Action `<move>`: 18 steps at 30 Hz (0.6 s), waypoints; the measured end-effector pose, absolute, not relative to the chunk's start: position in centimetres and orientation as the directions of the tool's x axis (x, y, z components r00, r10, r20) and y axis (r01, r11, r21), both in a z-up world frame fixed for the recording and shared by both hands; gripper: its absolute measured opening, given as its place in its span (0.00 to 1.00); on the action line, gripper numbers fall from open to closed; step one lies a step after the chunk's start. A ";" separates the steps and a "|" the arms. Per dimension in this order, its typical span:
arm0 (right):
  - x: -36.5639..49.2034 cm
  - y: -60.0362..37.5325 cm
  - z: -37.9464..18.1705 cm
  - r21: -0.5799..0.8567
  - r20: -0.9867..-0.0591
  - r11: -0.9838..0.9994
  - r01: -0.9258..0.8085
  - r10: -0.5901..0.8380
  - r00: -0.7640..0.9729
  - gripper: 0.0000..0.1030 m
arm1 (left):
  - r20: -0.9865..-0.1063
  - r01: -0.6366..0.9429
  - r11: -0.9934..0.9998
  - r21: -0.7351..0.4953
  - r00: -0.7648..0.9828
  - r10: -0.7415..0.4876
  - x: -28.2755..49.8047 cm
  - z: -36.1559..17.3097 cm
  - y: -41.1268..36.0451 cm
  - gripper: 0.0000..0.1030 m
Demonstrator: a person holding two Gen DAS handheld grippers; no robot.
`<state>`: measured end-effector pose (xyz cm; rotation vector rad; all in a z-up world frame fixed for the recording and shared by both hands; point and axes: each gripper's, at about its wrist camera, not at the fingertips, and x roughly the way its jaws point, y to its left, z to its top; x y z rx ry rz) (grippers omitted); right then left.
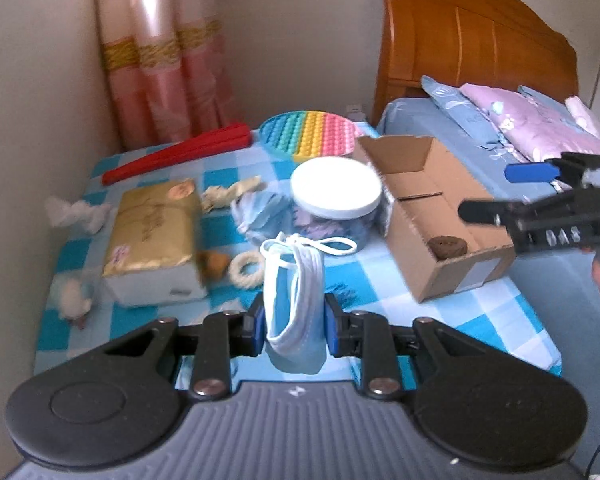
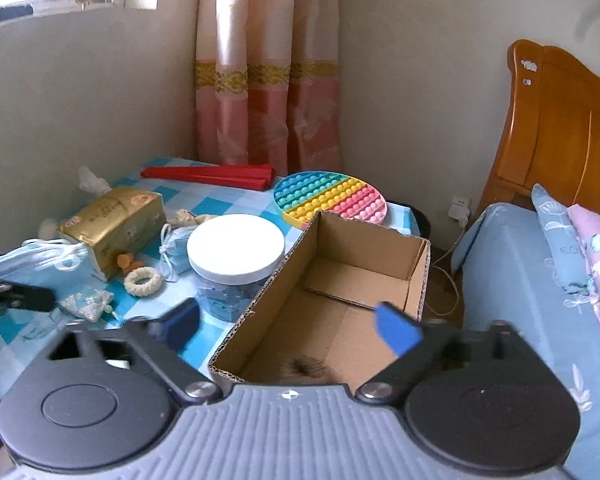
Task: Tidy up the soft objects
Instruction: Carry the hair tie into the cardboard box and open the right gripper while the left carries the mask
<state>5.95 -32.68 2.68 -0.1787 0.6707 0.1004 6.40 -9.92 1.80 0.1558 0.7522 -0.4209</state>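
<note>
My left gripper [image 1: 294, 320] is shut on a bundle of light blue face masks [image 1: 296, 280] with white ear loops, held above the blue checked tablecloth [image 1: 380, 280]. The same masks [image 2: 32, 264] show at the left edge of the right wrist view. An open cardboard box [image 1: 432, 216] stands at the table's right side with a brown fuzzy thing [image 1: 447, 247] in its near end. My right gripper [image 2: 288, 326] hangs open over the box [image 2: 364, 248], nothing between its blue pads, and the blurred brown thing [image 2: 304, 368] lies just below it. From the left wrist view the right gripper [image 1: 504, 192] is over the box's right edge.
On the table are a white-lidded jar [image 1: 336, 188], a gold tissue pack [image 1: 156, 232], a rainbow bubble mat [image 1: 312, 136], a red folded fan [image 1: 180, 152], a rope ring [image 1: 246, 268], another crumpled mask [image 1: 260, 216] and a small pouch [image 2: 86, 302]. A bed with pillows [image 1: 520, 120] lies to the right.
</note>
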 end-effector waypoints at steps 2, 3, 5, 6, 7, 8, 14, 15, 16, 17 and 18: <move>5.5 -32.8 2.8 -0.117 -0.626 0.981 -0.151 0.045 0.778 1.00 | -0.691 0.451 0.893 -0.005 0.644 -0.329 6.9 2.1 -11.0 0.26; 5.3 -32.8 2.7 -0.113 -0.634 0.982 -0.154 0.048 0.772 1.00 | -0.692 0.466 0.885 -0.003 0.638 -0.338 7.2 2.3 -11.6 0.26; 4.8 -32.7 2.4 -0.112 -0.644 0.982 -0.151 0.044 0.763 1.00 | -0.696 0.491 0.871 -0.001 0.625 -0.353 7.7 2.4 -12.7 0.26; 4.5 -32.6 2.2 -0.113 -0.653 0.981 -0.155 0.044 0.756 1.00 | -0.698 0.503 0.864 0.002 0.619 -0.359 8.0 2.5 -13.3 0.26; 4.3 -32.4 2.0 -0.115 -0.662 0.980 -0.160 0.045 0.748 1.00 | -0.699 0.517 0.856 0.004 0.614 -0.367 8.2 2.7 -13.9 0.26; 3.9 -32.2 1.7 -0.118 -0.669 0.980 -0.162 0.042 0.742 1.00 | -0.700 0.529 0.849 0.004 0.608 -0.375 8.6 2.7 -14.5 0.26; 2.1 -31.4 0.8 -0.121 -0.695 0.979 -0.162 0.032 0.718 1.00 | -0.701 0.606 0.795 0.004 0.569 -0.430 10.3 3.6 -18.6 0.26; 1.9 -31.3 0.7 -0.120 -0.696 0.980 -0.158 0.031 0.718 1.00 | -0.703 0.618 0.787 0.000 0.559 -0.439 10.7 3.7 -19.4 0.26; 1.7 -31.3 0.7 -0.118 -0.695 0.981 -0.153 0.028 0.718 1.00 | -0.705 0.629 0.777 -0.003 0.549 -0.448 11.0 3.8 -20.1 0.26; 1.6 -31.3 0.7 -0.115 -0.695 0.983 -0.146 0.025 0.719 1.00 | -0.709 0.643 0.766 -0.011 0.535 -0.459 11.4 3.8 -20.9 0.26; 1.5 -31.3 0.6 -0.112 -0.696 0.983 -0.144 0.026 0.718 1.00 | -0.714 0.654 0.756 -0.023 0.519 -0.471 11.9 3.8 -21.7 0.26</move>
